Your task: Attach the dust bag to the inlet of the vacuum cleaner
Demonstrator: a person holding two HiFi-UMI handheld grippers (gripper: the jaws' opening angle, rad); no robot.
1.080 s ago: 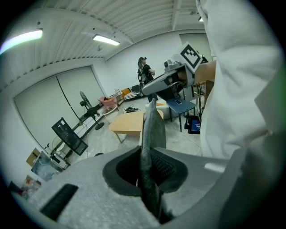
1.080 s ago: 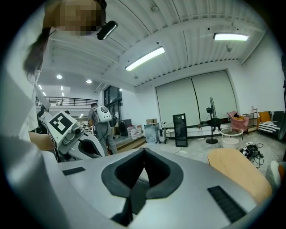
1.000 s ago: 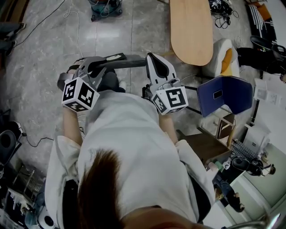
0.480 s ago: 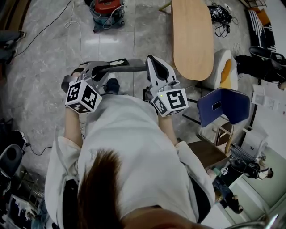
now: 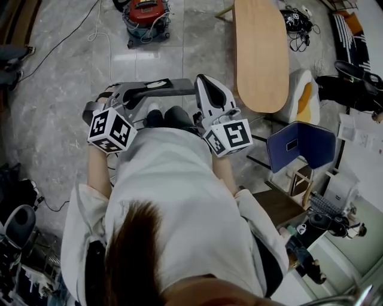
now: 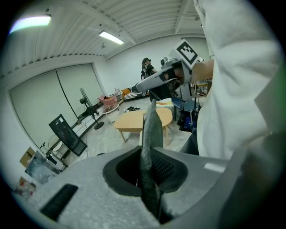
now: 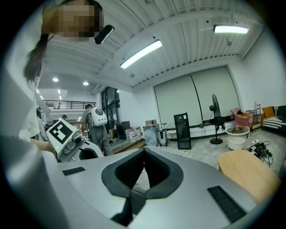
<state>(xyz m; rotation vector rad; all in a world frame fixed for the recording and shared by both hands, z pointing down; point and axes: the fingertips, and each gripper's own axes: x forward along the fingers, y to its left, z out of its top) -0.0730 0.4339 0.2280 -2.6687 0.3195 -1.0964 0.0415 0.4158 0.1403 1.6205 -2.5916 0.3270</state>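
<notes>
Grey stone floor [image 5: 60, 89] fills my head view. At its centre the dust bag [image 5: 170, 88] is held level in front of me, a flat grey strip. Its nine o'clock end is pinched in the left tongs [image 5: 139, 94]. Its three o'clock end reaches just beside the right tongs [image 5: 203, 80], which are pressed together with nothing between them; whether it touches them I cannot tell. At twelve o'clock, well apart, the vacuum cleaner [image 5: 143, 15] stands on the floor. At one o'clock is an oval wooden worktop [image 5: 260, 54], at three a blue chair [image 5: 299, 140].
</notes>
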